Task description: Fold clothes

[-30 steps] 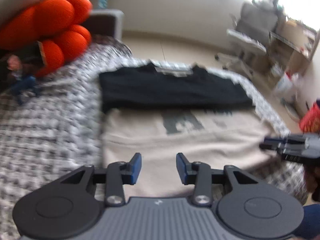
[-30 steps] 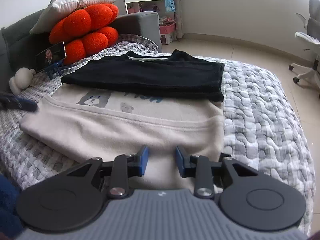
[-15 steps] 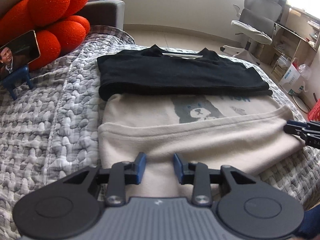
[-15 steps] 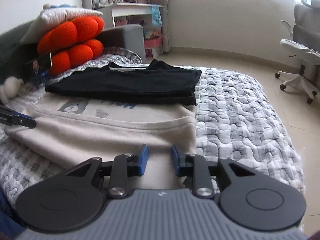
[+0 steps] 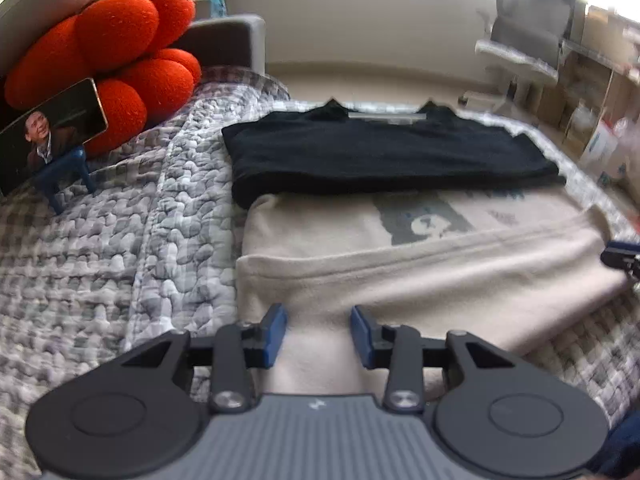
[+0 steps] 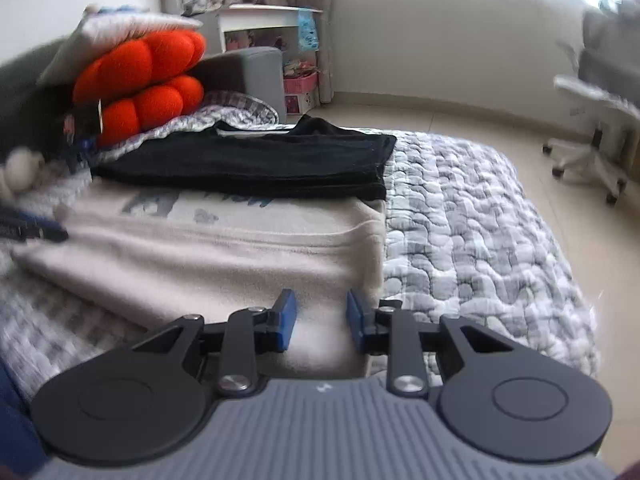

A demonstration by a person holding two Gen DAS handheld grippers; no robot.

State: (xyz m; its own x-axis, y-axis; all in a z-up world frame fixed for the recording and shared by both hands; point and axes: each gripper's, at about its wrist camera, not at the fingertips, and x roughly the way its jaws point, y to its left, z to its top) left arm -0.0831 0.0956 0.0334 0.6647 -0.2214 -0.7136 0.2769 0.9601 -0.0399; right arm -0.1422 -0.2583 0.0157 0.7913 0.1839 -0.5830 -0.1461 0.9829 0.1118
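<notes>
Beige shirt (image 5: 420, 276), partly folded with a bear print showing, lies on the quilt (image 5: 100, 264) directly ahead of both tongs. Left gripper (image 5: 318, 330) spread over the shirt's near left corner; right gripper (image 6: 321, 320) spread over its near right corner; neither pinches cloth. Black shirt (image 5: 384, 152), folded, lies beyond the beige one, overlapping its far edge. Orange cushion (image 5: 116, 56) and phone (image 5: 48, 136) on a stand sit far left of the left gripper.
</notes>
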